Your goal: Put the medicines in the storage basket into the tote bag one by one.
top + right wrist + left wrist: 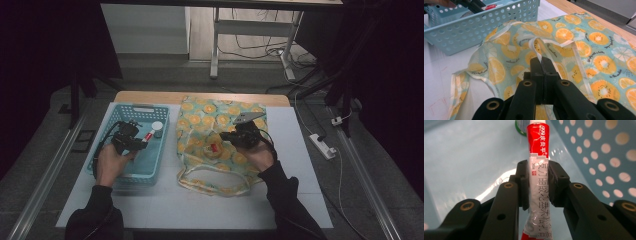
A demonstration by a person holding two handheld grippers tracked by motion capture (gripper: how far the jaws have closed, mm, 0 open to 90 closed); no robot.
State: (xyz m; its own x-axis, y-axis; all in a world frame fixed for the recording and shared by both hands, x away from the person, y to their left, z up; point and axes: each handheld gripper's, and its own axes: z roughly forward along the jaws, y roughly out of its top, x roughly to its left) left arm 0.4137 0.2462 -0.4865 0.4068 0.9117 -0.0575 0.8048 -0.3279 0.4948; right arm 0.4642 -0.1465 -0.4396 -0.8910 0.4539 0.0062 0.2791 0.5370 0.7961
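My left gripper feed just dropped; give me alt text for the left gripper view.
The left tongs are shut on a red and silver ointment tube, gripping its silver middle, over the pale blue basket with its perforated wall at right. A green-rimmed round thing peeks out behind the tube's tip.

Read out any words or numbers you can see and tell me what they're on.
"999" with Chinese characters after it: on the red end of the tube clamped in the left gripper.
"30" with a blurred unit: on the tube's silver part, beside a long line of Chinese characters.
Cursive phrases by the fruit on the bag: too small to read.
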